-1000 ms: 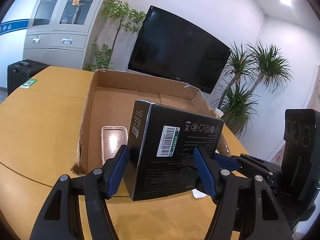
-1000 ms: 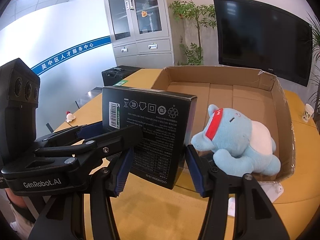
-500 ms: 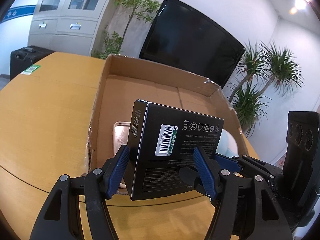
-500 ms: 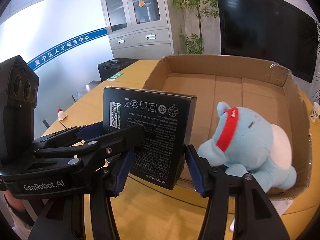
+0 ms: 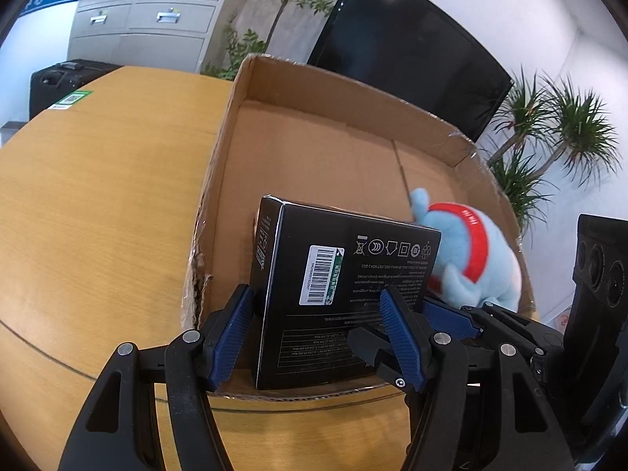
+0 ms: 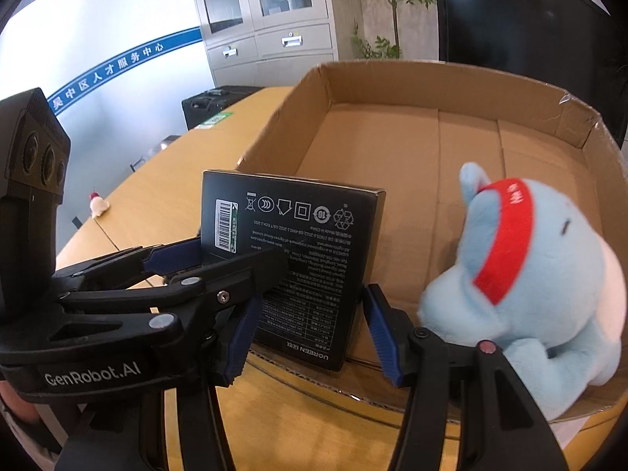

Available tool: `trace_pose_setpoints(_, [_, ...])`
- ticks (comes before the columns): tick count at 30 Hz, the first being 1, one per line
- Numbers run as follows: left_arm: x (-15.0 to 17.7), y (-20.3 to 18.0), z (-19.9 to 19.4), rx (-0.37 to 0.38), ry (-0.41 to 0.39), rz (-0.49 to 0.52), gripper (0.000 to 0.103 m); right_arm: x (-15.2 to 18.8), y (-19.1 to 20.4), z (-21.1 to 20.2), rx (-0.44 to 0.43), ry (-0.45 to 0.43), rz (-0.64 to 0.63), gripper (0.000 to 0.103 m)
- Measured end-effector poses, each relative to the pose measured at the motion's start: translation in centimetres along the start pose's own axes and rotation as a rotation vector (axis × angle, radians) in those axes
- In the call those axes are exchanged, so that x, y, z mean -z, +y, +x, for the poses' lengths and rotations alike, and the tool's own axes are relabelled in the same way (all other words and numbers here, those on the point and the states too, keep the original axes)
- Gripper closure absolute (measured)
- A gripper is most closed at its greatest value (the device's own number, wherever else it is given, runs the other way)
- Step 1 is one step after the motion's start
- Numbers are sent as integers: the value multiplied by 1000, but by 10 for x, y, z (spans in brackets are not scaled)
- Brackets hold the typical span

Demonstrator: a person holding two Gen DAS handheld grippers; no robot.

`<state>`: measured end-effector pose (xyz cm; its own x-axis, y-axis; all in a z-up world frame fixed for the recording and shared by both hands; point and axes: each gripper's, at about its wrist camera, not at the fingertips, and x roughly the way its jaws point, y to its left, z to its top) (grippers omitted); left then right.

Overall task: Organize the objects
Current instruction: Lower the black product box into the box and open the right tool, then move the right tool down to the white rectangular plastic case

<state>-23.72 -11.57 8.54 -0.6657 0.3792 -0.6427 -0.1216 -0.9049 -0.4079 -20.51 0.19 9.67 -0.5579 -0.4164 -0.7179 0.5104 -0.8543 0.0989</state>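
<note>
The black box I held hid most of the near wall of the cardboard box and the floor behind it. In my left view it also covered the lower front of the blue plush toy. My right view cut the toy off at the picture's edge. The box's small print was too fine to read, and whatever lay behind the box stayed unseen.

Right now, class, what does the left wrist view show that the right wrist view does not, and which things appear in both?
Only the left wrist view shows the palm plants and the box's torn near-left corner. Only the right wrist view shows the blue wall stripe and a small white figure on the table. Both show the black box held by both tongs, the blue plush and the cardboard box.
</note>
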Motion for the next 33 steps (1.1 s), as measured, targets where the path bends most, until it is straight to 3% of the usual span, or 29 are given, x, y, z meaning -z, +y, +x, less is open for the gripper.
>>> trace_pose_setpoints(6, [3, -2, 4, -44, 3, 27, 33, 4, 4, 8, 19, 5, -46, 47])
trace_pose_setpoints(11, [-1, -14, -27, -116, -109, 60, 27, 10, 9, -15, 69, -72, -96, 33])
trace_pose_setpoints(13, [-3, -20, -43, -91, -146, 64, 14, 14, 2, -36, 71, -111, -88, 28])
trace_pose_setpoints(17, [-1, -46, -67, -6, -172, 119, 8, 31, -30, -90, 69, -171, -32, 25])
trace_pose_setpoints(23, [22, -108, -76, 197, -81, 244, 6, 87, -120, -158, 93, -210, 177, 20])
trace_pose_setpoints(26, [47, -149, -61, 272, 1, 312, 6, 119, -169, -167, 124, -149, 248, 18])
trace_pose_setpoints(31, [86, -211, -10, 316, 131, 356, 6, 155, -230, -150, 156, -43, 334, 18])
trace_pose_setpoints(33, [100, -228, 9, 318, 163, 375, 6, 163, -246, -141, 124, -29, 365, 19])
